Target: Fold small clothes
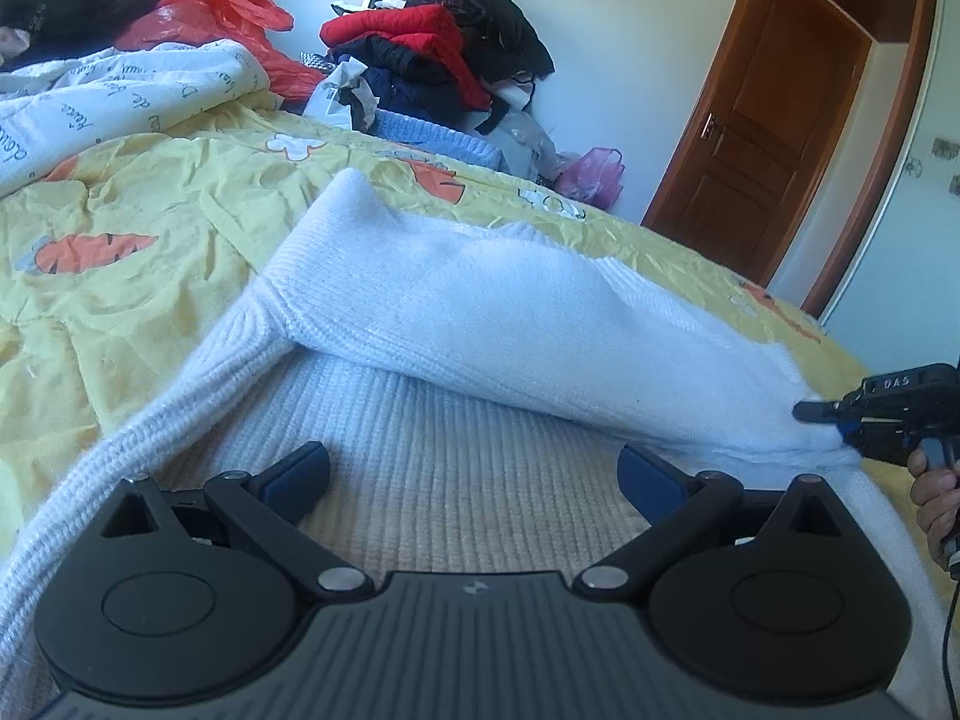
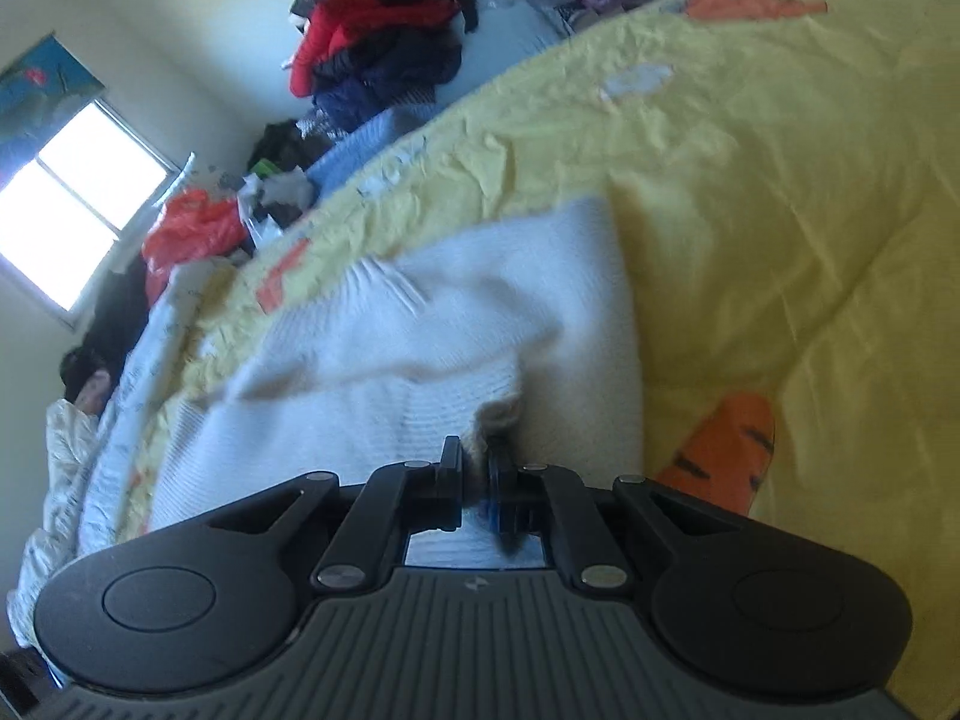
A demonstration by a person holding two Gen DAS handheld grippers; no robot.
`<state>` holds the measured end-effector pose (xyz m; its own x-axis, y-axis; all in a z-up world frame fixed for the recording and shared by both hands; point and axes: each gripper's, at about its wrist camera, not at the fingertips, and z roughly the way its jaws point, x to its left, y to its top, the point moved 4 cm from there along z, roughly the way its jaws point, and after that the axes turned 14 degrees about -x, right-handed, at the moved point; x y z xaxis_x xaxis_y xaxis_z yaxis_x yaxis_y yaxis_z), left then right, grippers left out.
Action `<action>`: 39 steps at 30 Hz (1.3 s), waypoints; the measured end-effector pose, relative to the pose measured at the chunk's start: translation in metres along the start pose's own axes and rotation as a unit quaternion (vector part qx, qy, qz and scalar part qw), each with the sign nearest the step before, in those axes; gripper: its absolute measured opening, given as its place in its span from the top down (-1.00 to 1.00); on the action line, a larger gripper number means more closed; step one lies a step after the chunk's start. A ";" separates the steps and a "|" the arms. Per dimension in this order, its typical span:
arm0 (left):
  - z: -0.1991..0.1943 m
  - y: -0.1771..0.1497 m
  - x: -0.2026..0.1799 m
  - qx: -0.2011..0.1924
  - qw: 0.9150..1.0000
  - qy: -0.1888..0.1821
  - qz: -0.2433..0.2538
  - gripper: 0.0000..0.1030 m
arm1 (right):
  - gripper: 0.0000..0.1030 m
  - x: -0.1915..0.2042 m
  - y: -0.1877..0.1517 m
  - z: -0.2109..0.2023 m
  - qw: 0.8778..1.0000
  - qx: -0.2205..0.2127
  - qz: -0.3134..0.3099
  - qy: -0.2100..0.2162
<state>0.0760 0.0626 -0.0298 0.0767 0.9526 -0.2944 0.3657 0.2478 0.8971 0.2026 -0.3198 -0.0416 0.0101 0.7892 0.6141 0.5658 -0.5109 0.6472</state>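
- A white knitted sweater [image 1: 480,300] is seen spread on the yellow bedspread [image 1: 180,192] printed with carrots.
- Fine ribbing is shown across the knit, with a thicker ribbed band along one edge, seen at the left of the left wrist view.
- One part of the sweater is lifted and folded over the flat lower layer, so that a soft ridge is formed across the middle.
- The left gripper [image 1: 474,471] is held over the flat ribbed layer with its jaws spread wide; nothing is gripped between them.
- The right gripper [image 2: 477,462] is pressed together on a bunched edge of the sweater, and the cloth is pulled up into a small peak at the pads.
- In the left wrist view, that pinched edge is seen at the far right, beside the person's hand [image 1: 936,492].
- A pile of clothes [image 1: 444,42] is seen against the far wall.
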 end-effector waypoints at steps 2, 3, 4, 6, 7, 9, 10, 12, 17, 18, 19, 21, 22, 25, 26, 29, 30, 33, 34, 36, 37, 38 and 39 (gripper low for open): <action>0.000 0.000 -0.001 0.002 1.000 0.003 0.007 -1.00 | 0.67 -0.002 -0.003 -0.002 1.000 -0.016 0.008 0.000; -0.001 0.000 -0.002 0.000 1.000 0.008 0.011 -1.00 | 0.64 -0.003 -0.004 -0.004 1.000 -0.024 0.017 0.004; -0.004 0.002 -0.004 -0.003 1.000 0.018 0.016 -1.00 | 0.60 -0.003 -0.004 -0.008 0.999 -0.034 0.025 0.002; -0.012 0.009 -0.014 -0.018 0.999 0.028 0.041 -1.00 | 0.54 0.007 -0.002 -0.022 0.997 -0.077 0.001 -0.020; -0.016 0.015 -0.023 -0.031 0.998 0.014 0.054 -1.00 | 0.47 0.015 -0.002 -0.030 0.994 -0.098 -0.030 -0.033; -0.015 0.030 -0.044 -0.071 0.993 -0.006 0.095 -1.00 | 0.47 0.041 -0.006 -0.042 0.985 -0.130 -0.103 -0.036; -0.010 0.035 -0.054 -0.087 0.988 -0.003 0.124 -1.00 | 0.47 0.058 -0.012 -0.043 0.982 -0.130 -0.134 -0.024; 0.017 0.039 -0.071 -0.088 0.981 0.008 0.175 -1.00 | 0.33 0.085 -0.025 -0.035 0.976 -0.114 -0.186 -0.013; 0.083 0.015 -0.064 0.024 0.982 0.041 0.185 -1.00 | 0.09 0.099 -0.059 0.019 0.964 -0.066 -0.251 -0.055; 0.081 0.014 -0.060 0.013 0.983 0.035 0.178 -1.00 | 0.01 0.098 -0.065 0.019 0.959 -0.094 -0.261 -0.051; 0.080 0.015 -0.057 0.013 0.985 0.030 0.171 -1.00 | -0.01 0.097 -0.069 0.020 0.957 -0.106 -0.266 -0.048; 0.080 0.015 -0.051 0.013 0.988 0.022 0.155 -1.00 | -0.04 0.095 -0.068 0.020 0.956 -0.109 -0.267 -0.048; 0.080 0.016 -0.050 0.013 0.988 0.020 0.152 -1.00 | -0.08 0.095 -0.067 0.021 0.957 -0.108 -0.265 -0.045; 0.080 0.015 -0.048 0.012 0.988 0.021 0.154 -1.00 | -0.19 0.094 -0.065 0.024 0.959 -0.105 -0.260 -0.033; 0.080 0.015 -0.048 0.012 0.988 0.021 0.153 -1.00 | -0.21 0.095 -0.067 0.023 0.959 -0.106 -0.262 -0.034; 0.078 0.015 -0.047 0.011 0.988 0.021 0.153 -1.00 | -0.46 0.103 -0.079 0.010 0.955 -0.111 -0.273 -0.046; 0.078 0.015 -0.046 0.011 0.988 0.020 0.153 -1.00 | -0.60 0.104 -0.083 0.006 0.954 -0.111 -0.276 -0.048; 0.077 0.015 -0.046 0.011 0.988 0.021 0.153 -1.00 | -0.70 0.106 -0.092 -0.002 0.949 -0.113 -0.286 -0.066; 0.080 0.014 -0.050 0.011 0.988 0.020 0.153 -1.00 | -0.71 0.105 -0.094 -0.004 0.949 -0.115 -0.286 -0.070; 0.080 0.014 -0.050 0.011 0.988 0.021 0.154 -1.00 | -0.74 0.105 -0.097 -0.010 0.948 -0.118 -0.284 -0.078; 0.080 0.014 -0.050 0.012 0.988 0.021 0.154 -1.00 | -0.84 0.106 -0.100 -0.013 0.946 -0.118 -0.289 -0.082; 0.080 0.014 -0.049 0.011 0.988 0.021 0.154 -1.00 | -0.91 0.106 -0.104 -0.015 0.945 -0.116 -0.295 -0.087; 0.080 0.014 -0.049 0.011 0.988 0.021 0.153 -1.00 | -0.98 0.107 -0.109 -0.017 0.943 -0.106 -0.301 -0.095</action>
<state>0.1512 0.0053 -0.0288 0.1489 0.9888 0.0048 0.3520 -0.0575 0.9342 0.1280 -0.1859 -0.0383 -0.1022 0.9944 0.0275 0.3380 0.0087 0.9411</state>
